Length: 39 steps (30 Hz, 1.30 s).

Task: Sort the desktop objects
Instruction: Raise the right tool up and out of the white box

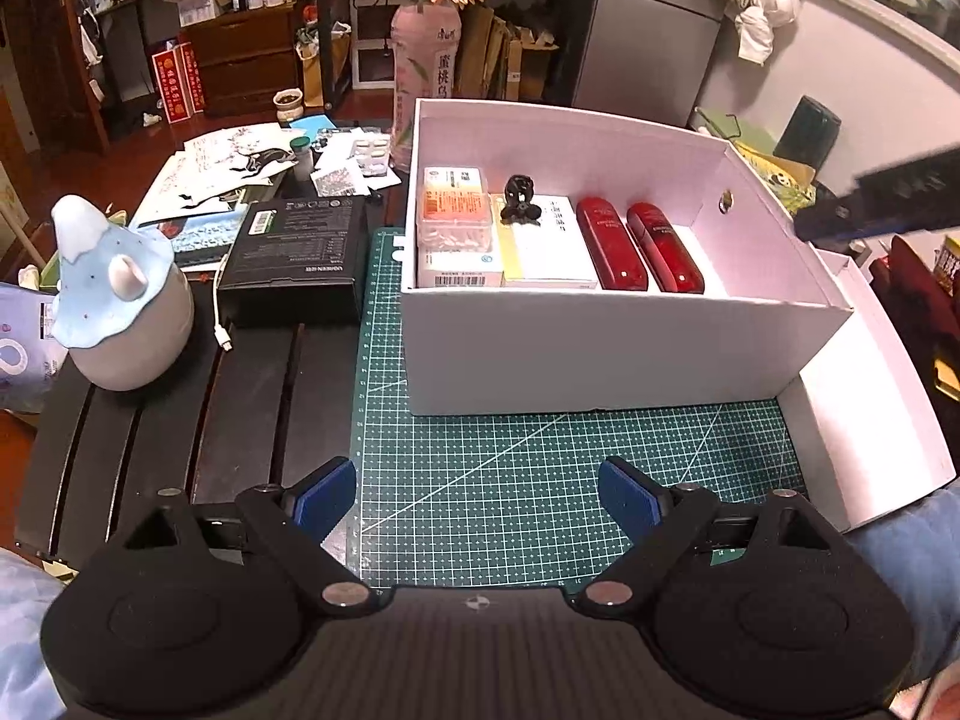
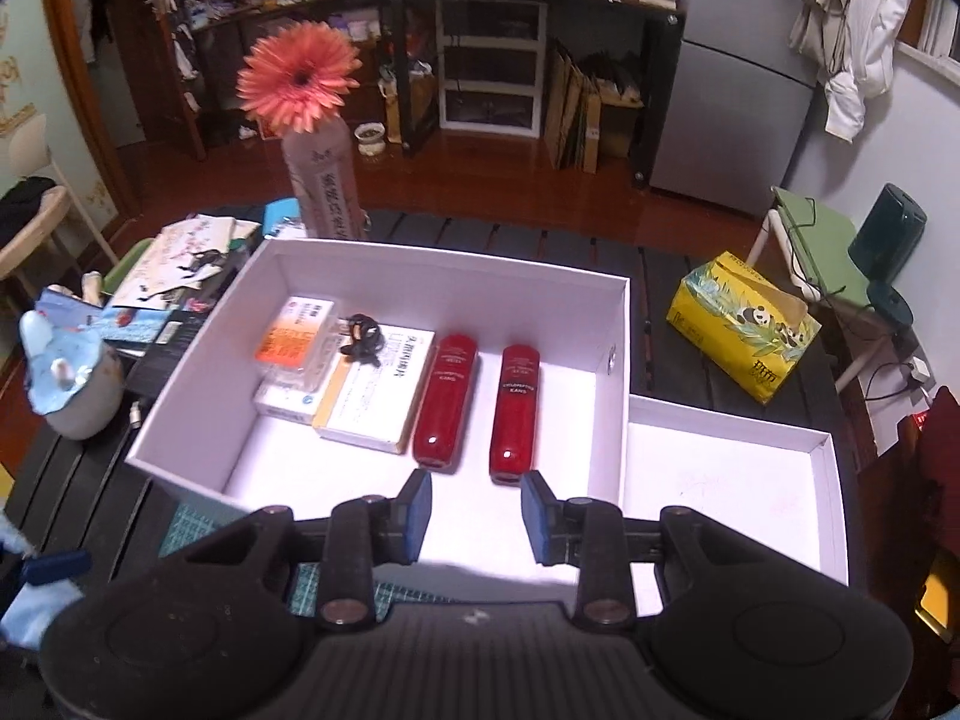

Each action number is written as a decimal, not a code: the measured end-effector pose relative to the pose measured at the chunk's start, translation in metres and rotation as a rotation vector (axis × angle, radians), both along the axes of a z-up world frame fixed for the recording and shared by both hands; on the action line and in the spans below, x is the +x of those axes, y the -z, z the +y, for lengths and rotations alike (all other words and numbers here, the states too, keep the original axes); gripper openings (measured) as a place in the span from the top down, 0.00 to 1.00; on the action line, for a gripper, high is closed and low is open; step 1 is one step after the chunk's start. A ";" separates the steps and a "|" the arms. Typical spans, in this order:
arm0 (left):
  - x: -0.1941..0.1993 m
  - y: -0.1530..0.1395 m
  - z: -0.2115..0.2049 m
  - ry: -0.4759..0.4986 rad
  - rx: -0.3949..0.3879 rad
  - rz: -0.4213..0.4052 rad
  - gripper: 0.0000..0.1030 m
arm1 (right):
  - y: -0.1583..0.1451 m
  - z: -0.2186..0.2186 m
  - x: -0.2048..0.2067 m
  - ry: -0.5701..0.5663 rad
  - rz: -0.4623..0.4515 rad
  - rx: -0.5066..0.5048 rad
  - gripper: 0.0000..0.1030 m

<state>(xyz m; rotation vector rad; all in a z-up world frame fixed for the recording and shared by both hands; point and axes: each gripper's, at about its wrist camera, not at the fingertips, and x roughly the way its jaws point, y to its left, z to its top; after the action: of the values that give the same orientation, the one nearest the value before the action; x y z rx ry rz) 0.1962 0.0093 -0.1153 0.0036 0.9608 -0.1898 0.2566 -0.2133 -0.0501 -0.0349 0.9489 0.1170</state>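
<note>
Jaws of right gripper (image 2: 475,519) empty, red bottles (image 2: 477,399) just ahead in box (image 2: 420,267).

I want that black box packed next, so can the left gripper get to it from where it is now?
Probably yes. The left gripper is open and empty over the green mat, and the black box lies ahead to its left with its top uncovered. Only a white cable lies beside it.

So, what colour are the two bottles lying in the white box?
Dark glossy red, clearest in the right wrist view.
</note>
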 end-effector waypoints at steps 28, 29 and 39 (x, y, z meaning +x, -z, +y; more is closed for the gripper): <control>-0.012 -0.012 0.014 -0.048 -0.042 -0.014 0.14 | 0.041 -0.014 -0.112 0.164 -0.197 0.134 0.55; -0.013 -0.013 0.015 -0.050 -0.046 -0.018 0.14 | 0.044 -0.014 -0.114 0.160 -0.199 0.121 0.55; -0.019 -0.020 0.019 -0.080 -0.041 -0.049 0.14 | 0.066 -0.010 -0.132 0.159 -0.186 0.105 0.47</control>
<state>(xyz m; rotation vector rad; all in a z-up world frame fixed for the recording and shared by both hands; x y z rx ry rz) 0.1774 0.0283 -0.0956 -0.0675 0.9068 -0.1355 0.1249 -0.2235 -0.1160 0.1245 0.7552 0.0157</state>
